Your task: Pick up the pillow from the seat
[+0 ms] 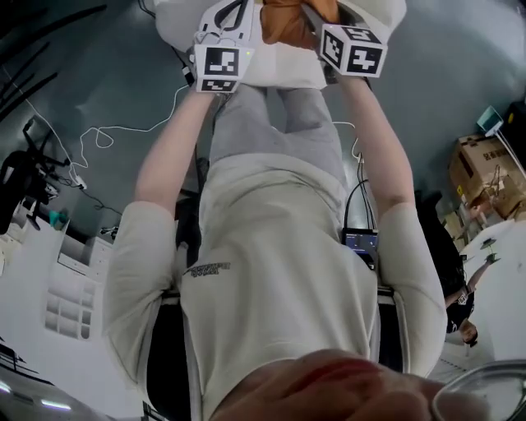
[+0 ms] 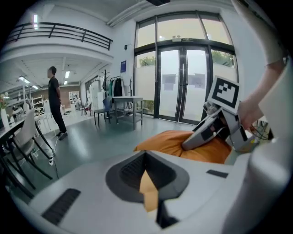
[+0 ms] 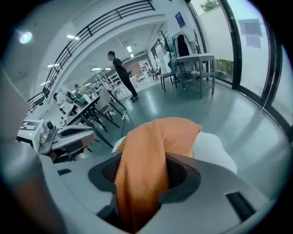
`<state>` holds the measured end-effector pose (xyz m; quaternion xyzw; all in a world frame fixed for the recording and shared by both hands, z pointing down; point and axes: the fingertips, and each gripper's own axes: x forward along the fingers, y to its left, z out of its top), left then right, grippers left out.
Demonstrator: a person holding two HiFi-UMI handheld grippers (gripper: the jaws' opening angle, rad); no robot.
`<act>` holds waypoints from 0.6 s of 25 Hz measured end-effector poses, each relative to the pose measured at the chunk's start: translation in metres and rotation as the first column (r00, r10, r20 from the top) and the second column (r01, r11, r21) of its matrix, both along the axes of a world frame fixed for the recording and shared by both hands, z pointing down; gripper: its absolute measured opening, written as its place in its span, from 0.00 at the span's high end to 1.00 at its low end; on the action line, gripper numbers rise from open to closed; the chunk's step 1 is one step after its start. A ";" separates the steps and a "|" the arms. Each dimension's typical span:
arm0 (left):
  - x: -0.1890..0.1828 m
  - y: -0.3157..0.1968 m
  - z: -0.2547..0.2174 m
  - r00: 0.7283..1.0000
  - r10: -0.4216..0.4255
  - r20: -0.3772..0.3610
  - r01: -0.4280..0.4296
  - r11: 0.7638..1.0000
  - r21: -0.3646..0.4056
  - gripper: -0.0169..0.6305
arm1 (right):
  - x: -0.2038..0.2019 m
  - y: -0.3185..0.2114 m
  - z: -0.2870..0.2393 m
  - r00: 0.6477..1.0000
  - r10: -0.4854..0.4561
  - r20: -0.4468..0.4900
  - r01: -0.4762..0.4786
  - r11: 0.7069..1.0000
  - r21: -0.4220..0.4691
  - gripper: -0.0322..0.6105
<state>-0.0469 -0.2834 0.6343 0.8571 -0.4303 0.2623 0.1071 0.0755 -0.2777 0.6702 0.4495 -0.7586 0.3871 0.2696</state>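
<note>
An orange pillow (image 1: 288,20) lies on a white seat (image 1: 279,70) at the top of the head view, between both grippers. My right gripper (image 1: 316,16) is shut on the pillow (image 3: 155,141); a thick fold of its fabric bunches between the jaws (image 3: 137,192). My left gripper (image 1: 233,10) pinches a thin orange corner of it (image 2: 149,192). In the left gripper view the right gripper (image 2: 215,128) rests on the pillow (image 2: 178,141). The left gripper (image 3: 59,137) shows at the left of the right gripper view. Part of the seat (image 3: 215,151) shows behind the pillow.
Grey floor surrounds the seat, with white cables (image 1: 107,136) at the left and cardboard boxes (image 1: 485,168) at the right. A person (image 2: 55,100) stands far off. Tables and chairs (image 2: 123,107) and glass doors (image 2: 183,82) lie beyond.
</note>
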 end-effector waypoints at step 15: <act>-0.018 -0.007 -0.296 0.994 -0.018 -0.106 0.044 0.967 0.249 0.96 | 0.021 -0.009 -0.328 0.997 -0.073 0.018 0.059 0.909 0.413 0.58</act>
